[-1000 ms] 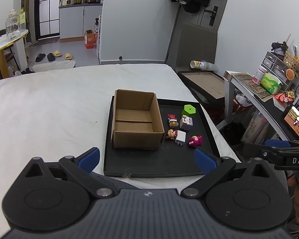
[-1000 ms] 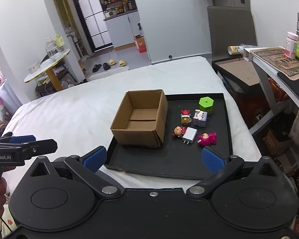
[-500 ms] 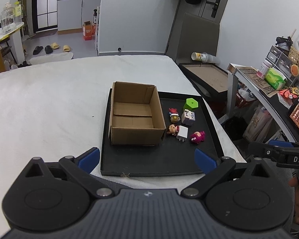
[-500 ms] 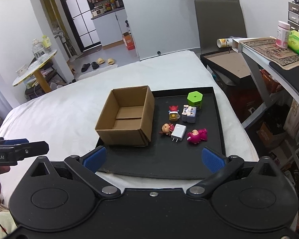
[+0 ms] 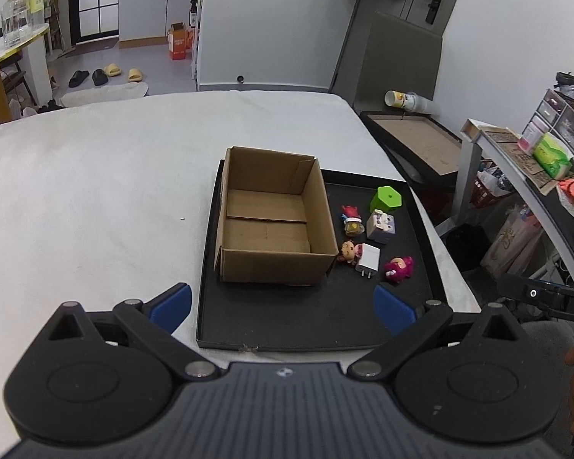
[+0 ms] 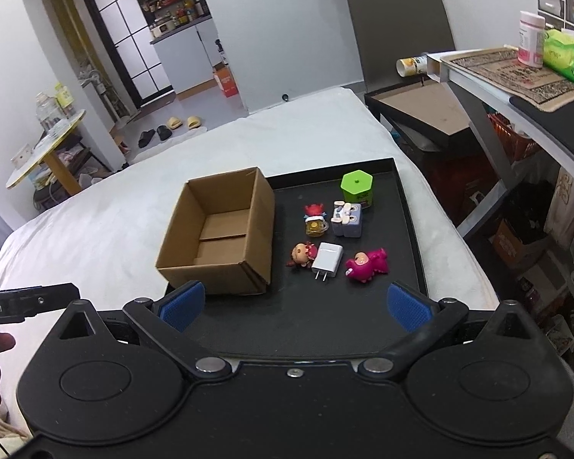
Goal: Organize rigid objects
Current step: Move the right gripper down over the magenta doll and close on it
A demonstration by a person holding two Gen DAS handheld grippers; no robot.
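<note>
One cardboard box (image 6: 218, 237), six small objects (image 6: 327, 258) on one black tray (image 6: 409, 229), both tools (image 5: 281, 306) (image 6: 292, 304) released

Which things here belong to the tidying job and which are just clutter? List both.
Job: cardboard box, black tray, green hexagonal block, white charger, pink figurine, grey cube toy, both open grippers.

Lying about: paper cup, tissue pack, slippers.

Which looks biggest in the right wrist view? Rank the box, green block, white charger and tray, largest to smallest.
1. Tray
2. Box
3. Green block and white charger: they look about alike, and the charger lies nearer the camera, so no ranking between them.
</note>
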